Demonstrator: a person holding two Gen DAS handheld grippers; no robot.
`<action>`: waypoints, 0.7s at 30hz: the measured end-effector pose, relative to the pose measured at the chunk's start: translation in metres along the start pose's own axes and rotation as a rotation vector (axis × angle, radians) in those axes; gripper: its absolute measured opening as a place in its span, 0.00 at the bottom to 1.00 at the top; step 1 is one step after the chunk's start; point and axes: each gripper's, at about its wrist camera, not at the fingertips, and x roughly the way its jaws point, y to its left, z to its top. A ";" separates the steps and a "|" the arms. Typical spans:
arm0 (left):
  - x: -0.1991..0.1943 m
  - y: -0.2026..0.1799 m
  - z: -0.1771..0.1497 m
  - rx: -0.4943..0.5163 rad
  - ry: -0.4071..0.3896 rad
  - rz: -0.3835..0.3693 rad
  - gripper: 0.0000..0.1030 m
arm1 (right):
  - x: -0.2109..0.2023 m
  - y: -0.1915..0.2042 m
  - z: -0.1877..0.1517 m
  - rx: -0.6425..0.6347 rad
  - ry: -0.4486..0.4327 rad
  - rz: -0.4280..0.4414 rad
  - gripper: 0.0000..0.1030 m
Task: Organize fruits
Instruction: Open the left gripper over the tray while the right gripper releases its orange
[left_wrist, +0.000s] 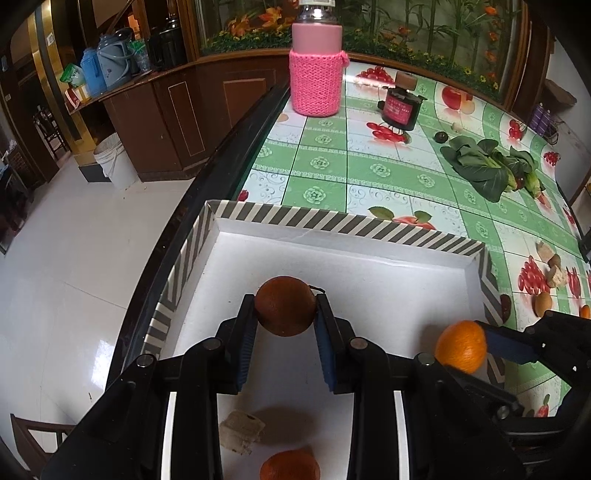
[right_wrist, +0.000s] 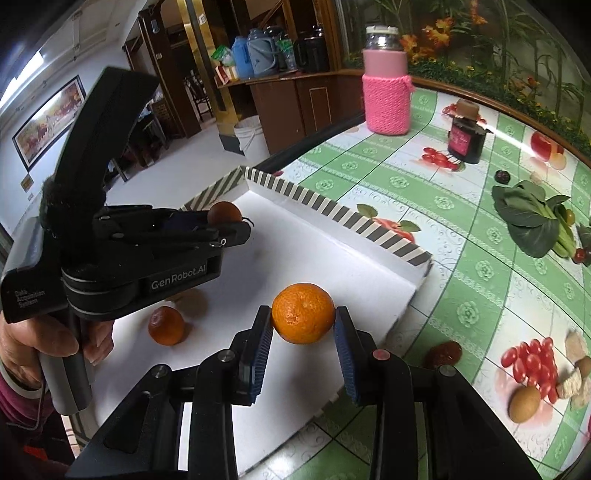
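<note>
Left tongs (left_wrist: 285, 314) are gripping the brown fruit (left_wrist: 285, 305) above the striped box (left_wrist: 317, 221); right tongs (right_wrist: 303, 325) are pinching the orange (right_wrist: 303, 313) over its near edge. Advice: lower before releasing, avoiding rolling. Only the right view is showing an egg (right_wrist: 524, 403) on the surface (right_wrist: 480, 273)

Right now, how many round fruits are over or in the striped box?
3: a brown fruit in the left gripper, an orange in the right gripper, another orange lying inside the box.
</note>
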 end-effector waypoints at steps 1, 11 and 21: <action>0.003 0.000 0.000 -0.002 0.006 0.000 0.27 | 0.003 0.000 0.001 -0.003 0.006 0.000 0.33; 0.016 0.004 -0.005 -0.024 0.039 0.004 0.28 | 0.023 0.014 0.004 -0.077 0.041 -0.025 0.35; -0.005 0.001 -0.011 -0.031 -0.008 0.028 0.61 | -0.020 0.003 -0.007 -0.010 -0.047 0.012 0.57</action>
